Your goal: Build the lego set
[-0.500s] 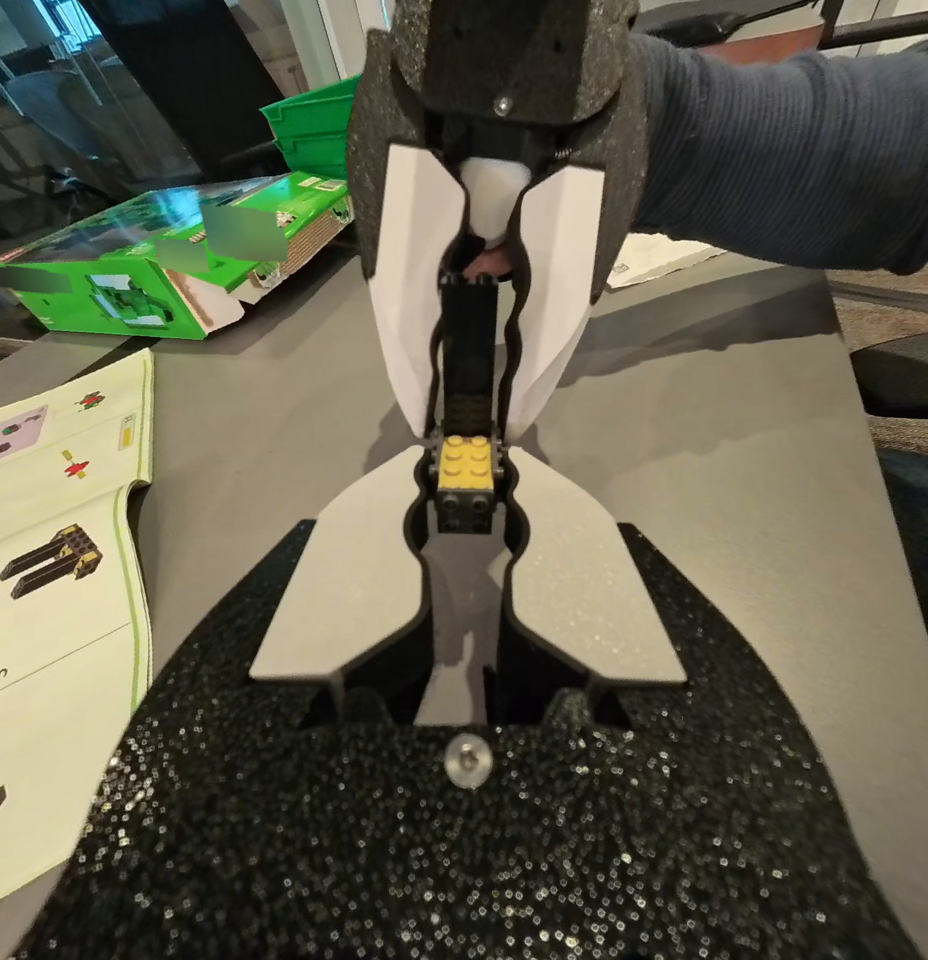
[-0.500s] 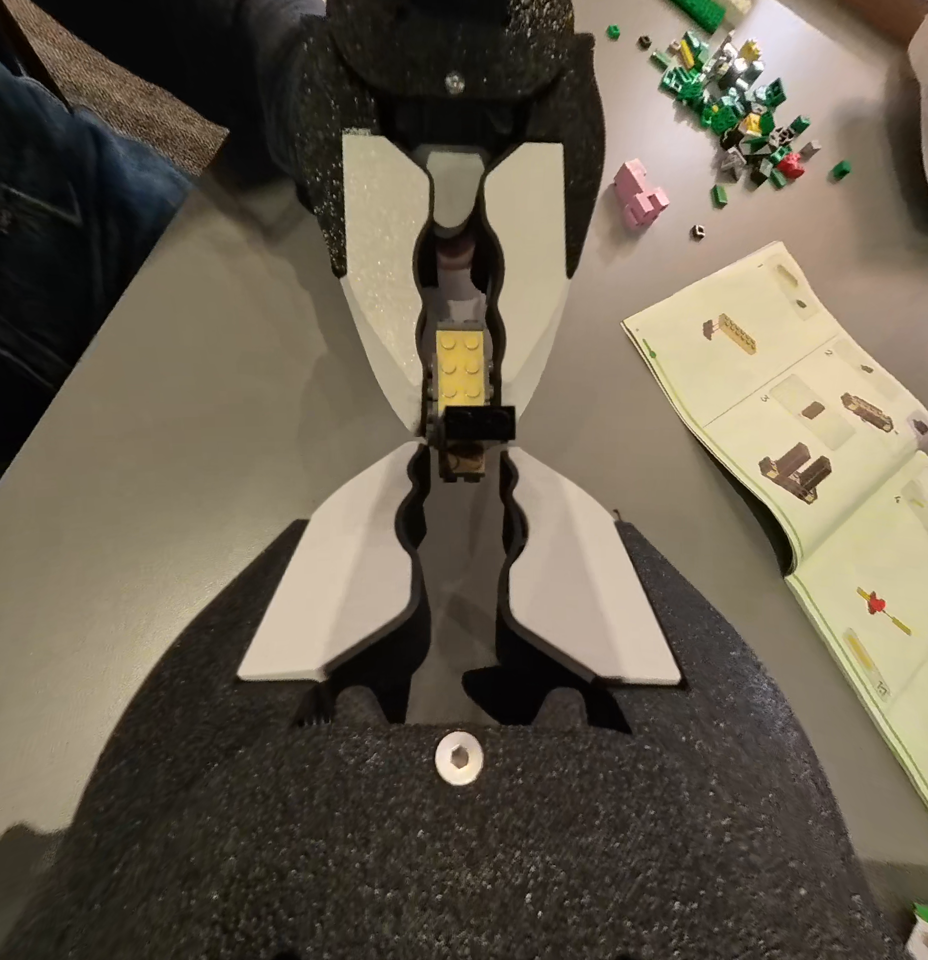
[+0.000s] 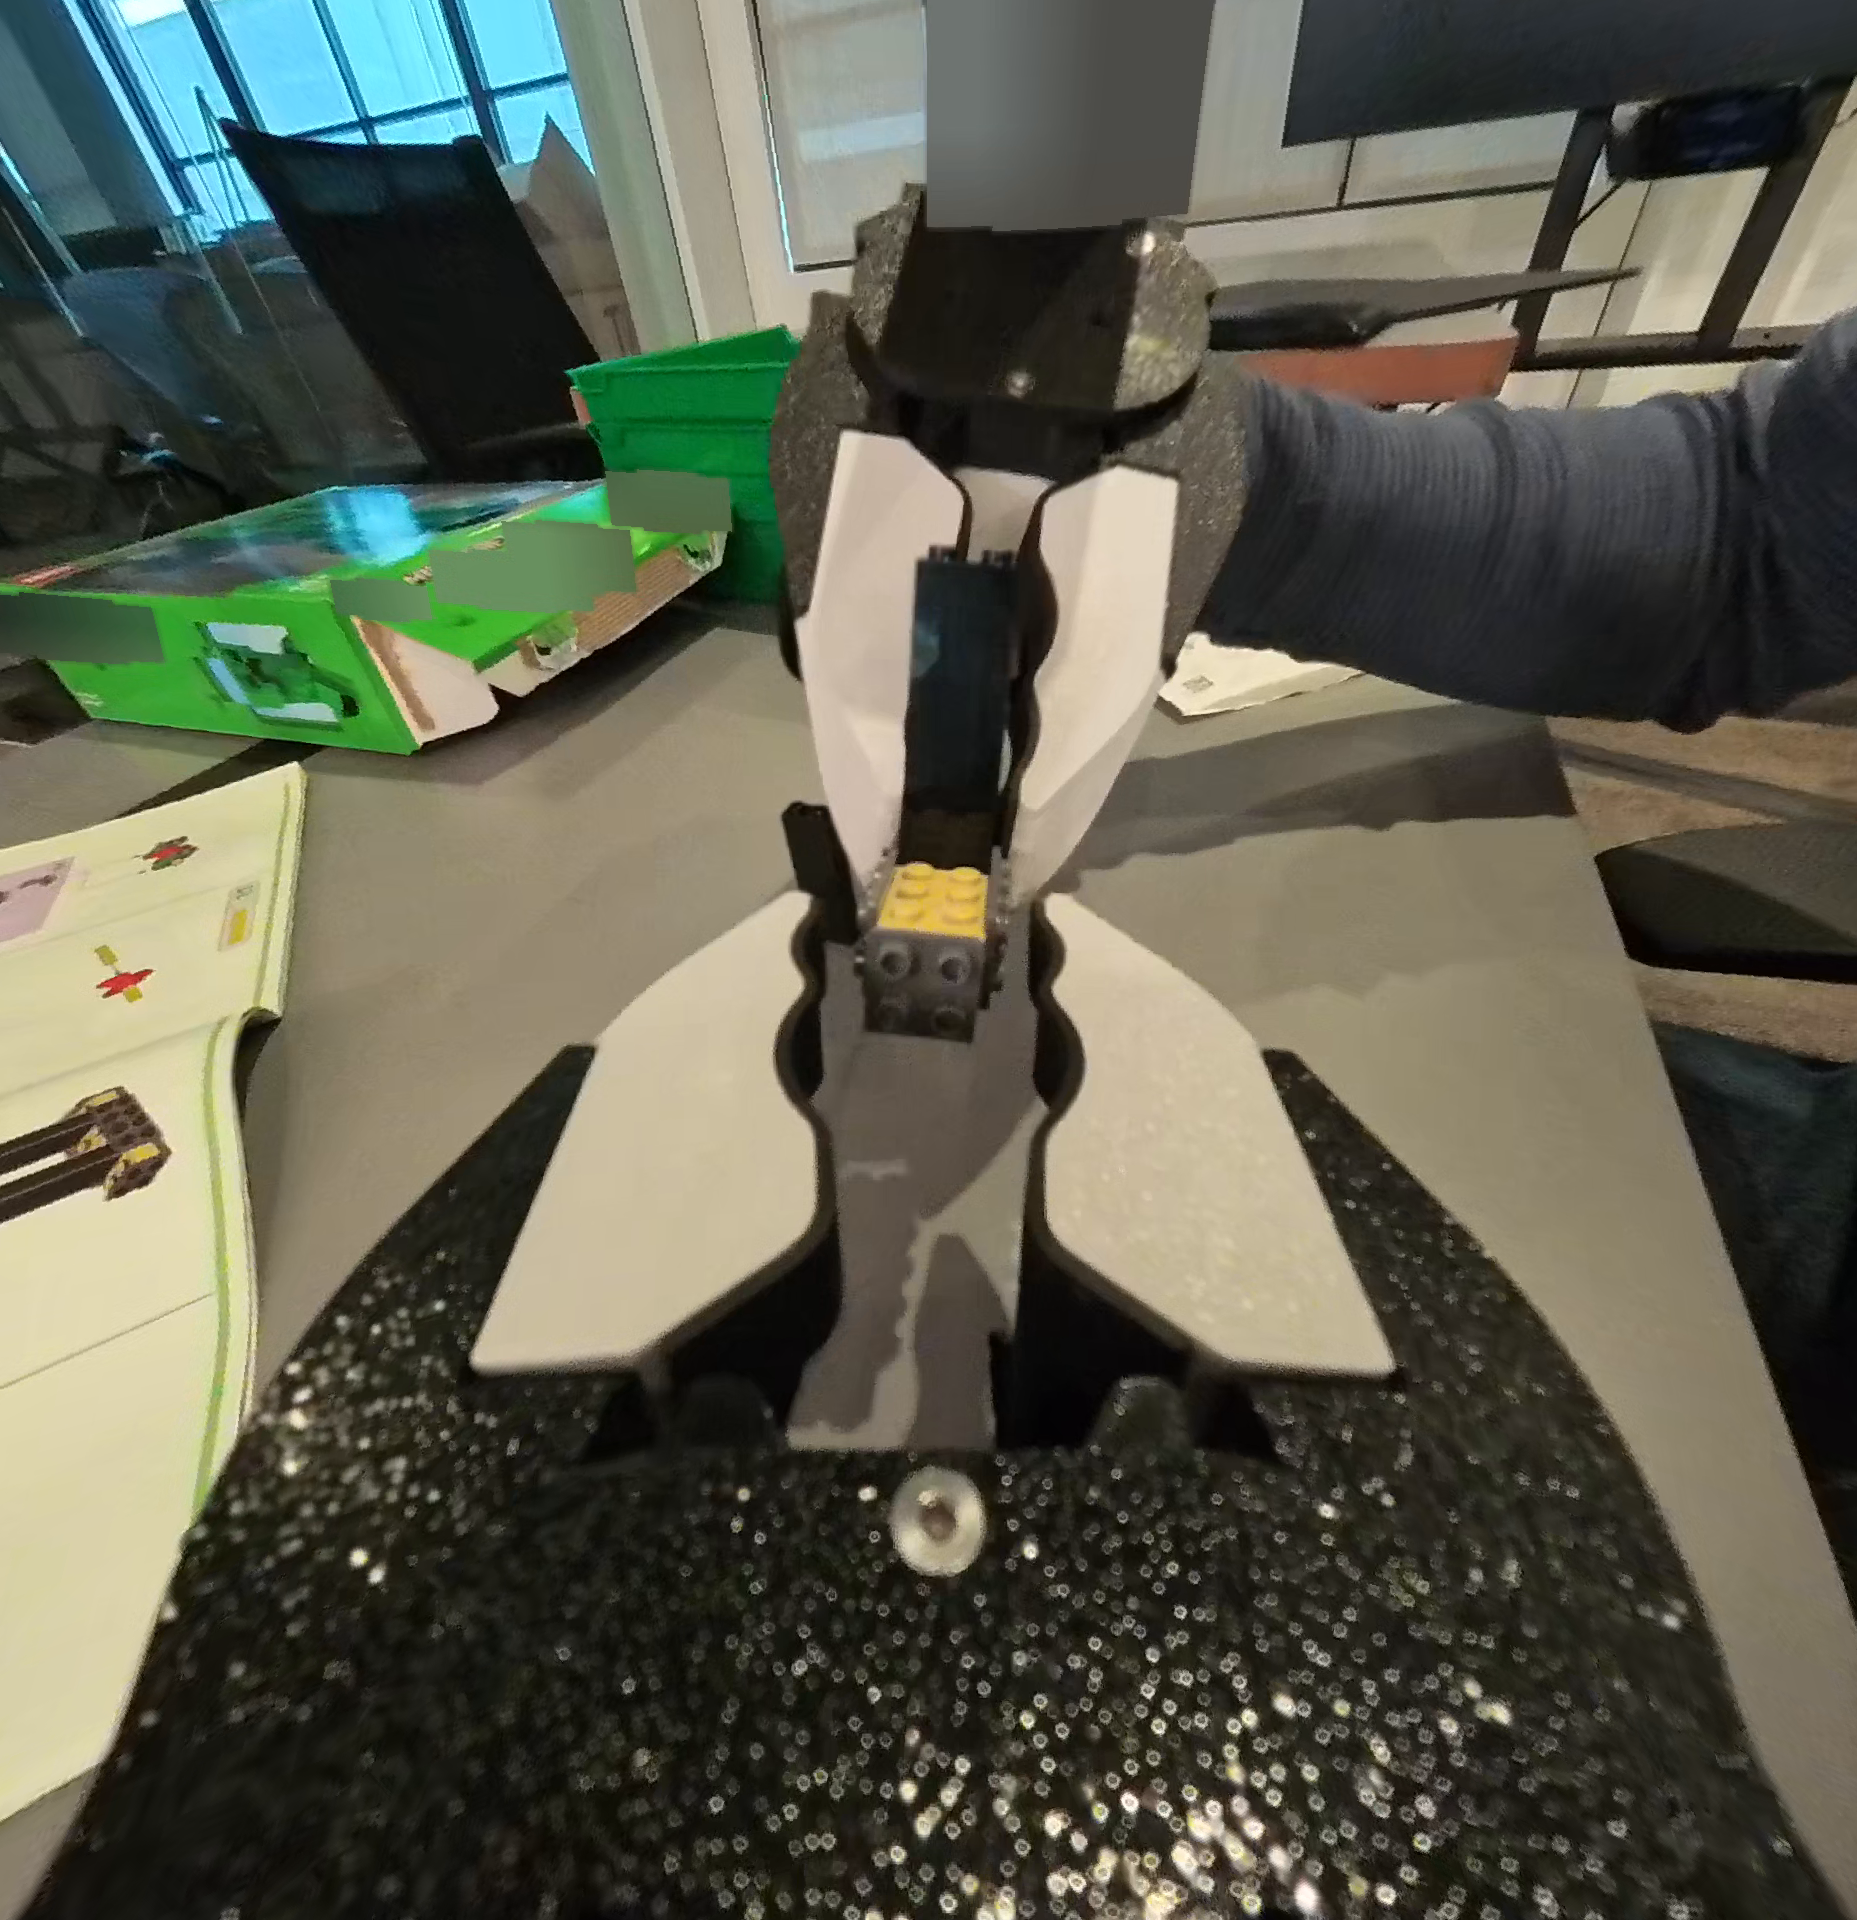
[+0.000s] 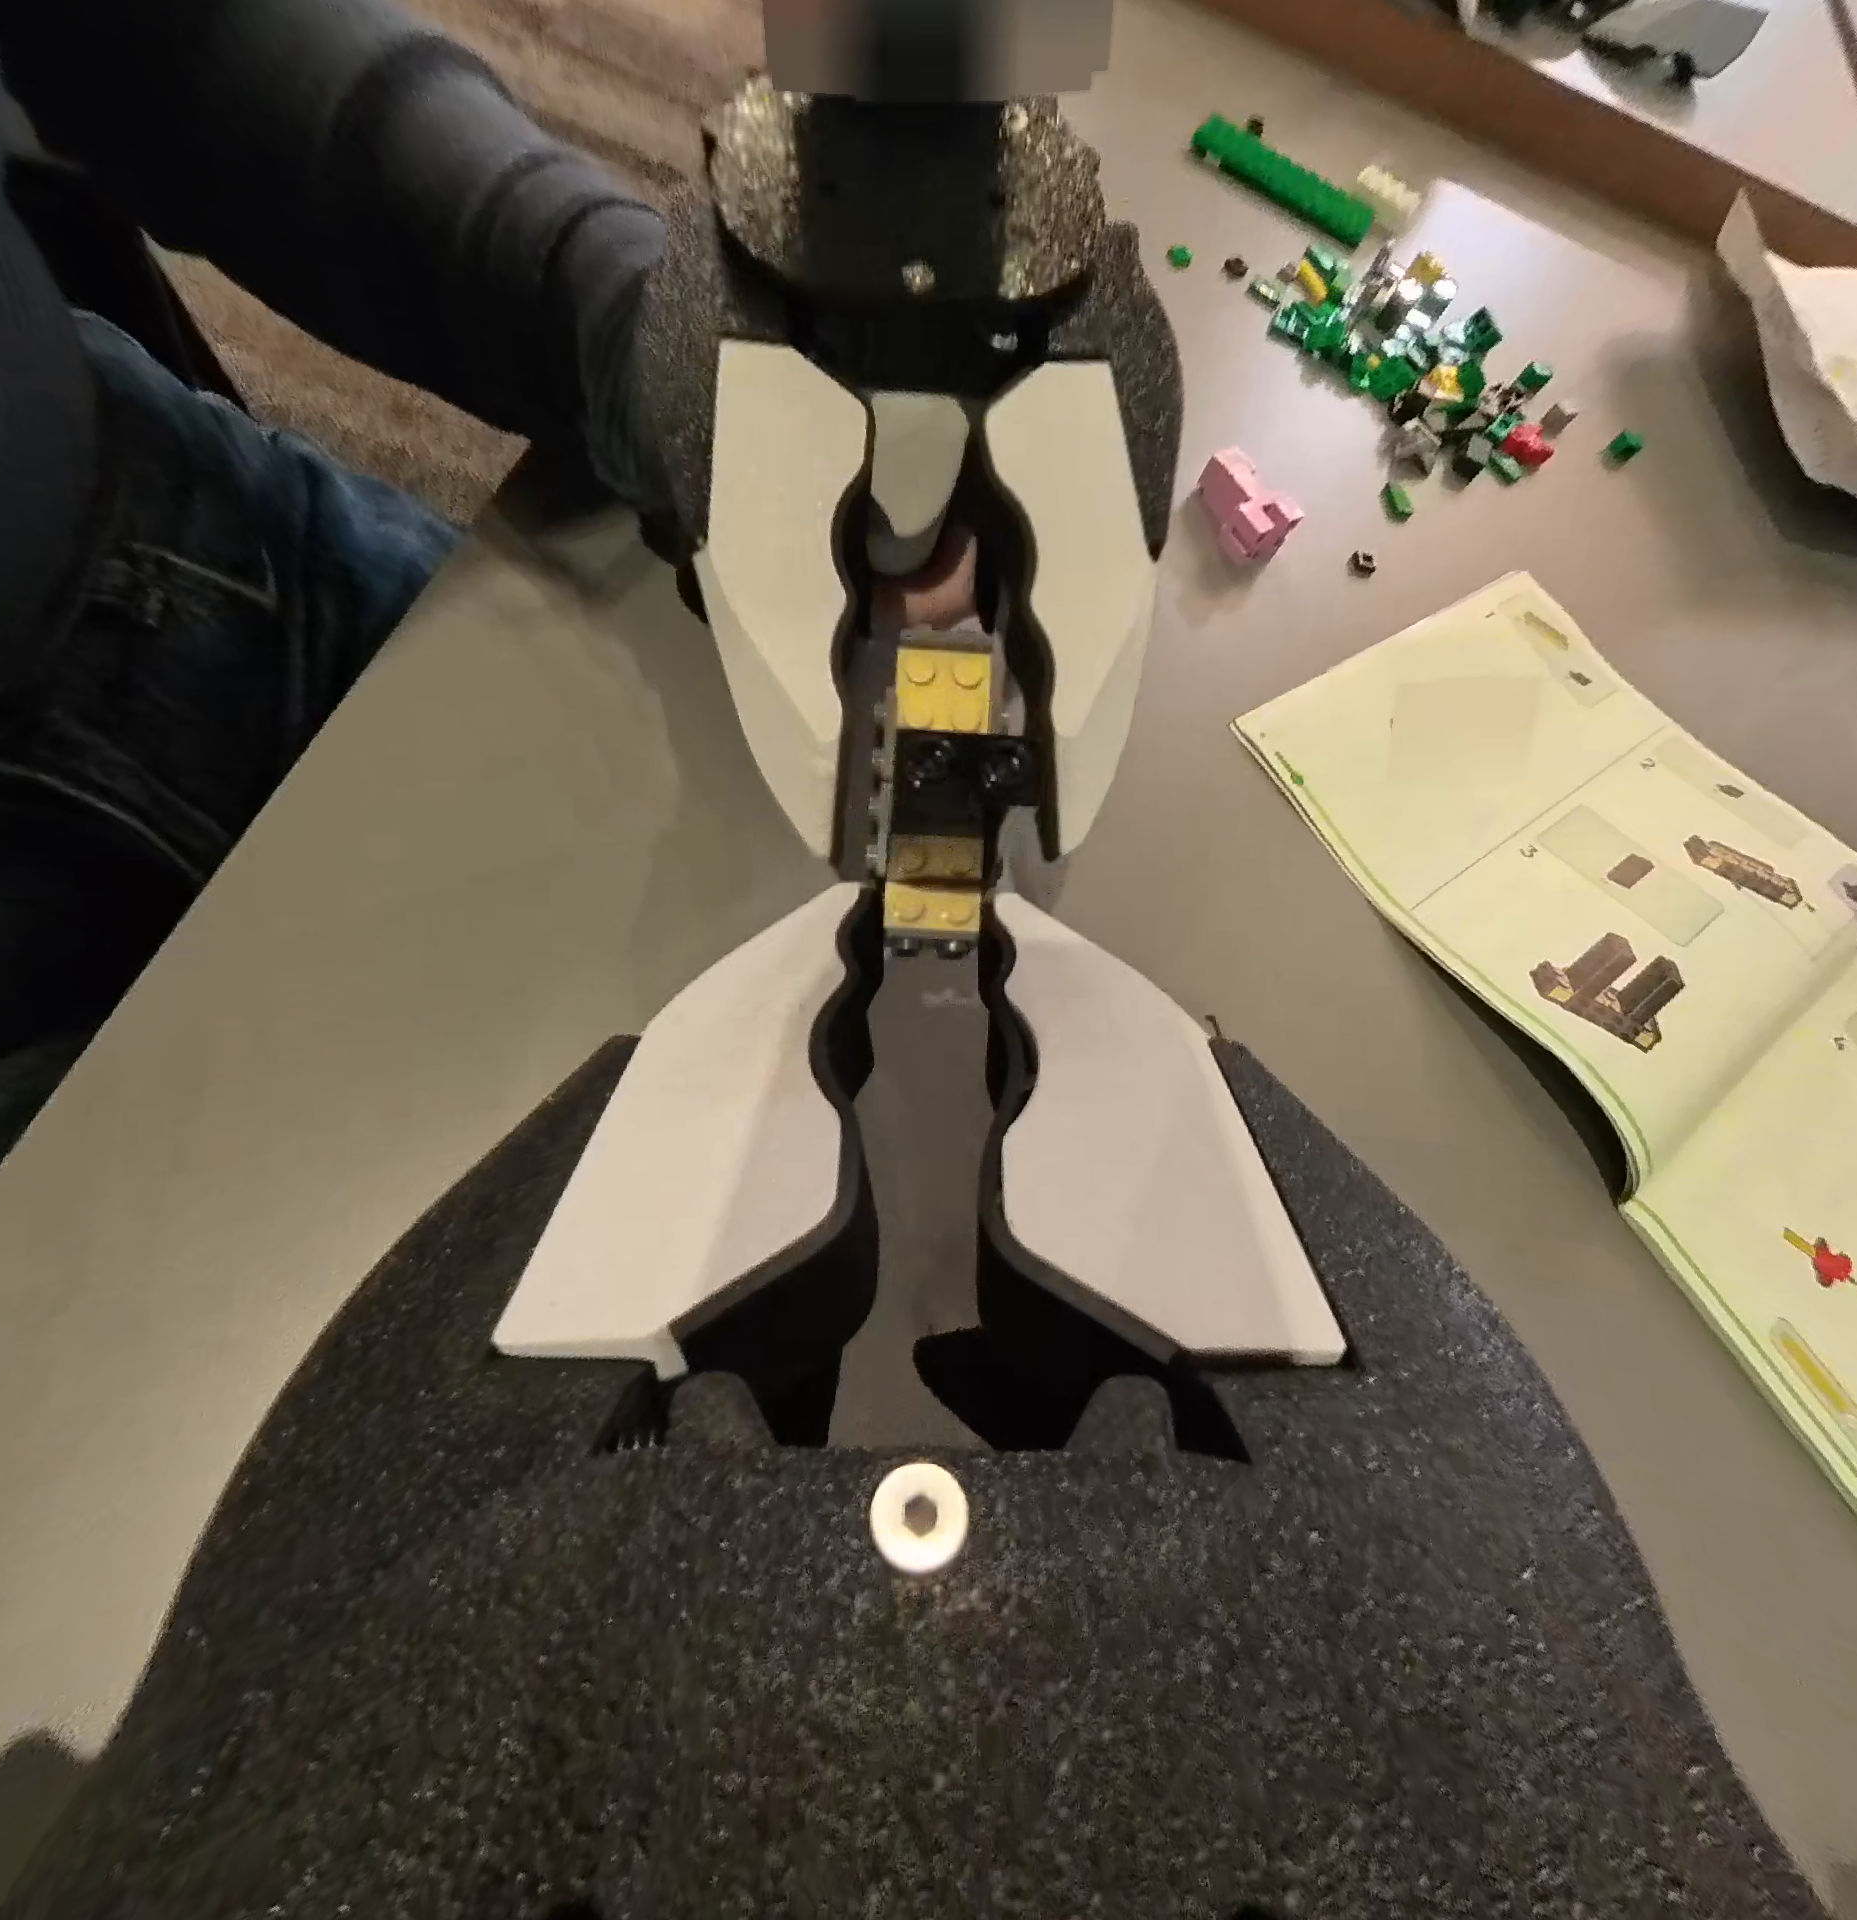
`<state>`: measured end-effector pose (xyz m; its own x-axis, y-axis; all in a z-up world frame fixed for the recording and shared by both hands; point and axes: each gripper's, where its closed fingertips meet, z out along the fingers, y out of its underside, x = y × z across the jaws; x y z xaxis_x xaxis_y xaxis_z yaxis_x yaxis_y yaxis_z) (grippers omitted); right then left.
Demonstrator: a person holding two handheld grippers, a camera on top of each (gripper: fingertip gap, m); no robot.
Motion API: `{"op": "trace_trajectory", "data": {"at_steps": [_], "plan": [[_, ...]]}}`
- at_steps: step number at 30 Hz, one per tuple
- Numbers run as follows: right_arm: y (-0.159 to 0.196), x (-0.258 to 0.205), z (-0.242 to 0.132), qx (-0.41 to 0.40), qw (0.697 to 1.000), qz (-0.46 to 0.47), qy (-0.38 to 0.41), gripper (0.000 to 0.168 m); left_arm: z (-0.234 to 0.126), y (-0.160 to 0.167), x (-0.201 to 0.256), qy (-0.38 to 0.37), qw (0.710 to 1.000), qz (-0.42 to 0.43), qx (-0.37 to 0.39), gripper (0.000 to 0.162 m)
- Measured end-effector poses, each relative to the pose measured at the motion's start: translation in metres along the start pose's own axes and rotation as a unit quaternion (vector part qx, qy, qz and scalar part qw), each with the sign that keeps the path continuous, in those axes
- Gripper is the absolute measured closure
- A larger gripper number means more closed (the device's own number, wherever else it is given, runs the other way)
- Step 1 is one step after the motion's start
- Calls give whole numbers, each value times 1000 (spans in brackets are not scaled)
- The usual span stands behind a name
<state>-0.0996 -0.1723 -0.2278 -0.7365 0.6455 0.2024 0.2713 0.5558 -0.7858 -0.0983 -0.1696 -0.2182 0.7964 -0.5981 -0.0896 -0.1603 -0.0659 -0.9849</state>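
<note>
Holds both claws tip to tip above the tabletop point(image 3: 1319, 935), with the build point(image 3: 924, 935) bridging them. Clamps the left claw point(image 3: 932, 940) on the build's grey, yellow-topped end. Clamps the right claw point(image 3: 950, 847), straight across from the left claw, on the long black beam point(image 3: 960, 675) running up between its white fingers point(image 3: 872, 623). Shows a second black beam point(image 3: 810, 857) just outside that claw's finger, ahead and slightly left of the left claw's tips. Cannot tell from either view whether the beam and the grey end are fully pressed together

Seen from the right claw point(image 4: 929, 914): grips a yellow brick with grey under it right at the tips. Just beyond, inside the left claw point(image 4: 939, 831): a black piece point(image 4: 960, 774) with two round holes, then more yellow studs behind it

Left of the left claw, flat on the tabletop: an open manual point(image 3: 124, 1039). Farther ahead on that side: a green box point(image 3: 280, 644), then stacked green bins point(image 3: 685, 416). Right of the far claw: a dark blue sleeve point(image 3: 1526, 540)

Right of the right claw: the same manual point(image 4: 1526, 883). Ahead and right, well apart from both claws: a pink piece point(image 4: 1246, 499), a pile of loose bricks point(image 4: 1423, 353) and a long green plate point(image 4: 1277, 182)
</note>
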Motion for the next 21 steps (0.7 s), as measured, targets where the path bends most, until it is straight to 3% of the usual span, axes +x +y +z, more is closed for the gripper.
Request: {"op": "trace_trajectory", "data": {"at_steps": [8, 21], "plan": [[-9, -1, -4, 37, 999, 0, -5, 151, -3, -6, 2, 13, 1000, -4, 24, 136], [-13, -2, -7, 56, 998, 2, -11, 151, -10, -17, 5, 32, 997, -17, 72, 136]]}}
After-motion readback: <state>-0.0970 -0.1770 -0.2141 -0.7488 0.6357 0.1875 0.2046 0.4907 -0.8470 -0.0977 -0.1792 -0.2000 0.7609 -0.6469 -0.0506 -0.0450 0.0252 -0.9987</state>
